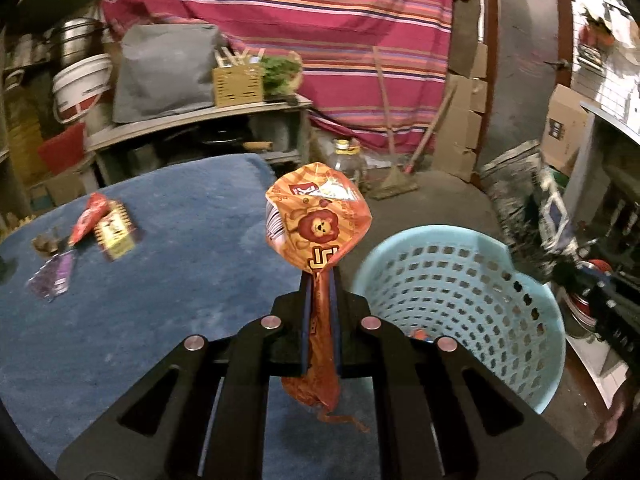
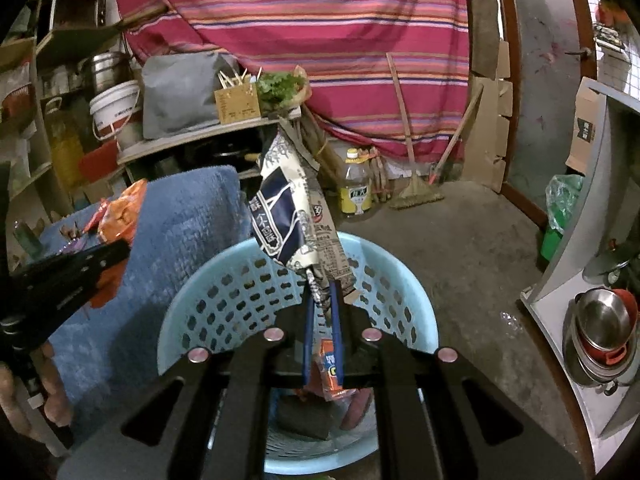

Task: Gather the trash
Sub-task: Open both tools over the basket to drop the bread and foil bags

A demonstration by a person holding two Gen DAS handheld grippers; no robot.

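Above the pale blue perforated plastic basket [image 2: 224, 304], your right gripper [image 2: 323, 300] pinches a navy-and-white printed wrapper [image 2: 286, 216], ready to release, while your left gripper [image 1: 319, 280], clamping an orange lion-print wrapper [image 1: 320, 220], must swing toward three o'clock.

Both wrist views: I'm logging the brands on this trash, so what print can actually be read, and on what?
Orange lion wrapper in the left claw: white letter on a red tag, mirrored, seemingly "K".
Navy-and-white wrapper in the right claw: Chinese print, too blurred to quote.
Yellow-labelled bottle: label characters too small.
Wrappers on the blue cloth: blurred, unreadable.
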